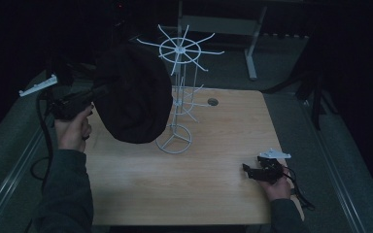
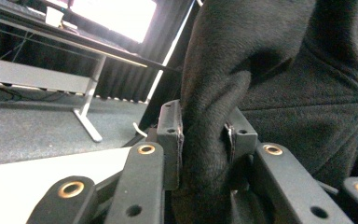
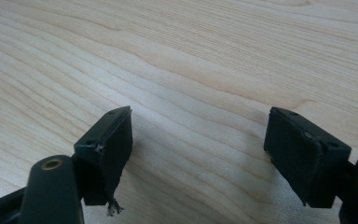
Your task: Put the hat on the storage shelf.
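left claw (image 2: pixel 204 140) grips black hat (image 1: pixel 133 94); right claw (image 3: pixel 214 154) agape over table (image 1: pixel 199 165)

The black hat (image 1: pixel 135 94) beside the wire rack (image 1: pixel 178 97) is soft, matt cloth with a fine fuzzy nap — a thick fold of it sits between the left gripper's (image 2: pixel 204 140) matt black plastic jaws with brass-coloured rivets. The rack is thin white-coated wire, smooth; the table (image 1: pixel 204 179) under it is pale wood-grain, smooth with a low sheen — the right gripper's (image 3: pixel 198 149) rubbery pads look worn and frayed.
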`<state>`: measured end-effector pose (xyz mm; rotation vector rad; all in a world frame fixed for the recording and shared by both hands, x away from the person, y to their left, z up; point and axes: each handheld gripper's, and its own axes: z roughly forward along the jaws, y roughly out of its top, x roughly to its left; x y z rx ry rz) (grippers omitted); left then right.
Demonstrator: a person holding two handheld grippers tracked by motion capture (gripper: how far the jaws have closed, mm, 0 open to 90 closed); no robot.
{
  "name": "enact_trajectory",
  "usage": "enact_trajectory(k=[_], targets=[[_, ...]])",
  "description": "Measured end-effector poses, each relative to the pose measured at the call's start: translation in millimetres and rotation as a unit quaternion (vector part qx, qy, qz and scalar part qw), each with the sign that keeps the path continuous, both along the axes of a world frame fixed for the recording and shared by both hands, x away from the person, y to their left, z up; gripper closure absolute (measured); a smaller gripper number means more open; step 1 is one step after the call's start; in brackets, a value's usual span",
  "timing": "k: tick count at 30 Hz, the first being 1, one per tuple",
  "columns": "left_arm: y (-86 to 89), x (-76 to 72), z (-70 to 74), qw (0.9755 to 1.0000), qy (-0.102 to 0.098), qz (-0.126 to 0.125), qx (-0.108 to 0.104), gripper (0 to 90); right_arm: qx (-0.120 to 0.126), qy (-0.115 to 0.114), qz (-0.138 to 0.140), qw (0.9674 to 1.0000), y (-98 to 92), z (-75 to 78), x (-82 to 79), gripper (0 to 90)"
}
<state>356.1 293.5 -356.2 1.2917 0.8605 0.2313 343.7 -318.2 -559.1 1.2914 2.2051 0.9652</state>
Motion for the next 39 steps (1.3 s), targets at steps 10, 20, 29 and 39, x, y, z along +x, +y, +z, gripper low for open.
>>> enact_trajectory(k=[10,20,29,39], targets=[[-1.3,1.6,-0.8,0.9999,0.01,0.004,0.009,67.8,0.001,0.0,0.0,1.0,0.1,-0.1,0.0,23.3],[-2.0,2.5,-1.7,0.9995,0.02,0.012,0.019,56.1,0.0,0.0,0.0,1.0,0.1,-0.1,0.0,23.3],[5.7,-1.9,-1.8,0.9992,0.02,0.032,0.013,43.9,0.001,0.0,0.0,1.0,0.1,-0.1,0.0,23.3],[10.2,-5.9,-5.2,0.9971,0.028,0.058,0.04,43.2,0.0,-0.001,0.0,1.0,0.0,-0.1,0.1,23.3]])
